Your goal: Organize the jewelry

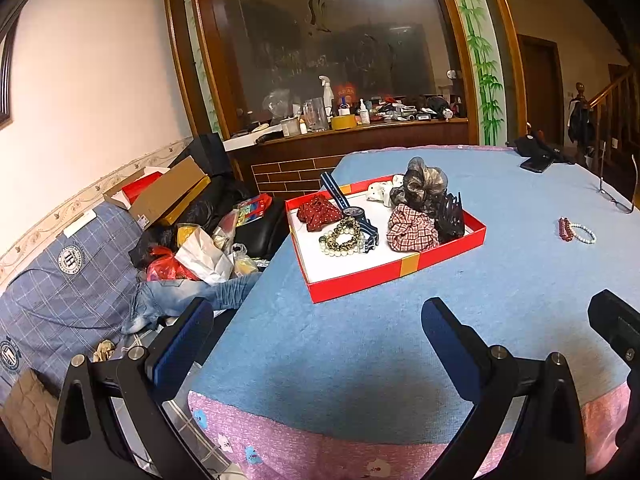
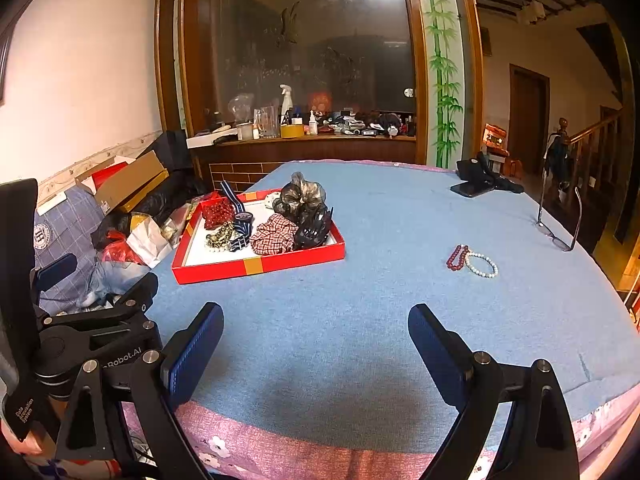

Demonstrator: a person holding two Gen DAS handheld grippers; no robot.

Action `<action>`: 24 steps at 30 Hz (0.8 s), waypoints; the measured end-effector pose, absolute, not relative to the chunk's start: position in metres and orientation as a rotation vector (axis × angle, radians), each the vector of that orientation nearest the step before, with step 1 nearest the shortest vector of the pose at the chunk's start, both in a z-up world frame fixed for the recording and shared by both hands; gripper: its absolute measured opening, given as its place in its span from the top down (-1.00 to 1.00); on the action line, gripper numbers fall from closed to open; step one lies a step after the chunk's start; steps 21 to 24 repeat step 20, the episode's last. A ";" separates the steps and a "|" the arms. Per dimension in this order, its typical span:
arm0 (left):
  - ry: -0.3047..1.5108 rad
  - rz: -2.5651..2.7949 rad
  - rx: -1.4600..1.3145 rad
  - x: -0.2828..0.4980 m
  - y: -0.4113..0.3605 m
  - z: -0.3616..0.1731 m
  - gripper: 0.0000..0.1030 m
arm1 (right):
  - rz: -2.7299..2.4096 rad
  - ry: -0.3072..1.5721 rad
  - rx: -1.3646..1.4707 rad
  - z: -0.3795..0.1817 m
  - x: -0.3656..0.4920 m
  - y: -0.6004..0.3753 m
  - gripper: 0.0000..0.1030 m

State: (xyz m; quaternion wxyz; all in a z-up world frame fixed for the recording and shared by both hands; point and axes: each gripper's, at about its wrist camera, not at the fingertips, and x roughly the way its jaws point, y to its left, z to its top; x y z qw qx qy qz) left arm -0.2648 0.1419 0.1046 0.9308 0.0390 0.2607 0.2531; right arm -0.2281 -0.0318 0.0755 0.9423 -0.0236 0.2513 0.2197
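Note:
A red box (image 1: 404, 267) (image 2: 256, 266) with a white floor sits on the blue tablecloth. It holds scrunchies, a black hair claw (image 1: 450, 216), a striped-band watch (image 1: 354, 213) and a bead bracelet (image 1: 340, 240). A dark red bracelet (image 1: 564, 229) (image 2: 456, 257) and a white pearl bracelet (image 1: 584, 234) (image 2: 483, 264) lie together on the cloth to the right of the box. My left gripper (image 1: 318, 320) is open over the near table edge, short of the box. My right gripper (image 2: 316, 326) is open too, nothing between its fingers.
Eyeglasses (image 2: 558, 220) stand near the table's right edge. A phone (image 2: 472, 189) with a dark pouch lies at the far right. Left of the table a sofa (image 1: 68, 280) is piled with boxes, bags and jeans. A cluttered wooden counter (image 1: 360, 120) stands behind.

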 end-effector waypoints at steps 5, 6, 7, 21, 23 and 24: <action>0.537 0.516 0.082 -0.265 0.143 0.102 -1.00 | 0.448 0.517 -0.049 0.074 -0.228 -0.031 -0.87; 0.537 0.516 0.082 -0.266 0.143 0.101 -1.00 | 0.448 0.517 -0.049 0.074 -0.228 -0.032 -0.87; 0.538 0.516 0.082 -0.267 0.144 0.101 -1.00 | 0.447 0.517 -0.049 0.074 -0.227 -0.031 -0.87; 0.519 0.536 0.103 -0.257 0.142 0.099 -1.00 | 0.417 0.546 -0.001 0.071 -0.215 -0.048 -0.87; 0.519 0.536 0.103 -0.257 0.142 0.099 -1.00 | 0.417 0.546 -0.001 0.071 -0.215 -0.048 -0.87; 0.519 0.536 0.103 -0.257 0.142 0.099 -1.00 | 0.417 0.546 -0.001 0.071 -0.215 -0.048 -0.87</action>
